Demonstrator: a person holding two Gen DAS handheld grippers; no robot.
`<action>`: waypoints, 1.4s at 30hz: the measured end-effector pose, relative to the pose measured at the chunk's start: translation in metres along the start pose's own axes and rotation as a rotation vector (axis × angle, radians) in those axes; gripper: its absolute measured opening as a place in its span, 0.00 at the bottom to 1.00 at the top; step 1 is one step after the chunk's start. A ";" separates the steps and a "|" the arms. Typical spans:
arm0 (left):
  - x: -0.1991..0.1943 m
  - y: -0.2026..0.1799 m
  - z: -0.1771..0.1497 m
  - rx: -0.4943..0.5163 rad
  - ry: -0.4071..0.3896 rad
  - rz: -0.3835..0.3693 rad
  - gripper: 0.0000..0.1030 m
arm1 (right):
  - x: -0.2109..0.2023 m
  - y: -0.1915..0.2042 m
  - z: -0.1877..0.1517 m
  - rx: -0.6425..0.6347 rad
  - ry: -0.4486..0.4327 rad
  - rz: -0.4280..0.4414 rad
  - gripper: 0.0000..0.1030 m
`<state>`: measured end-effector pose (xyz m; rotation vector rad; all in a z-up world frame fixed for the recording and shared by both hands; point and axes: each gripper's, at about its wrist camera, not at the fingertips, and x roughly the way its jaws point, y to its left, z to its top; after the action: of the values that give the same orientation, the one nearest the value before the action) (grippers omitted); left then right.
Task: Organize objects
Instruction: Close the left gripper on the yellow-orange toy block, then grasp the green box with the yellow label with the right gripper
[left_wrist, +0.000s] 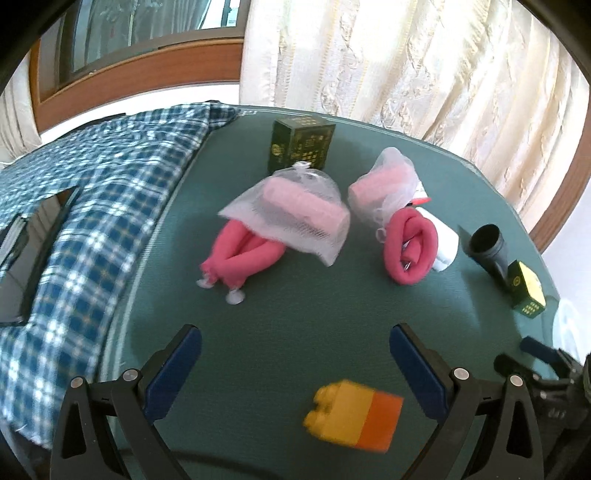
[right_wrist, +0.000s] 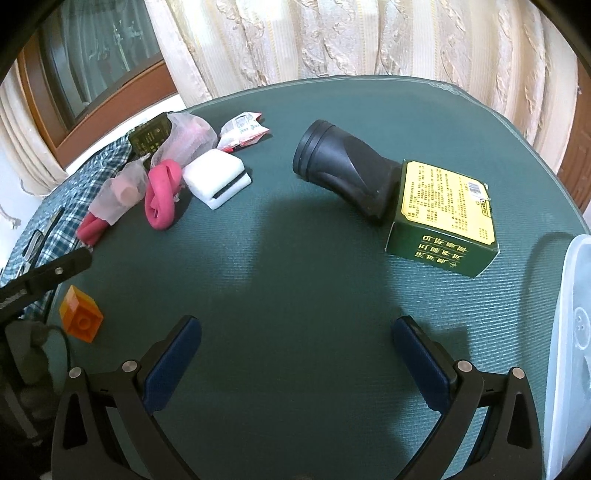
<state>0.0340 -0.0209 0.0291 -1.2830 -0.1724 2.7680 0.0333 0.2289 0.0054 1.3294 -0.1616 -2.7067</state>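
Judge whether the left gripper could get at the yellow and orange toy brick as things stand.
Probably yes. The left gripper is open, and the toy brick lies on the green mat just below its fingertips, between the fingers, with nothing on top or in between.

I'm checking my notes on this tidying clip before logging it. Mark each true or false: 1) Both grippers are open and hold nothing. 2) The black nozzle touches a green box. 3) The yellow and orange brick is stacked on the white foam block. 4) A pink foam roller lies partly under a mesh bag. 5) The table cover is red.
1) True: the left gripper and right gripper are open with nothing between their fingers.
2) True: the black nozzle abuts the green box.
3) False: the brick lies alone on the mat, apart from the white foam block.
4) True: the pink foam roller runs under the mesh bag.
5) False: the table cover is dark green.
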 end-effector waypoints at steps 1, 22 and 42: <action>-0.004 0.001 -0.002 0.005 0.002 0.006 1.00 | 0.000 0.000 0.000 -0.001 0.000 -0.001 1.00; 0.000 -0.025 -0.034 0.118 0.084 0.008 0.78 | 0.000 0.000 -0.002 -0.002 0.004 -0.001 1.00; -0.002 -0.063 -0.018 0.186 0.037 -0.041 0.44 | -0.044 -0.050 0.027 0.126 -0.158 -0.097 1.00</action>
<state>0.0510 0.0422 0.0279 -1.2678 0.0590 2.6504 0.0359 0.2864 0.0489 1.1812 -0.2949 -2.9281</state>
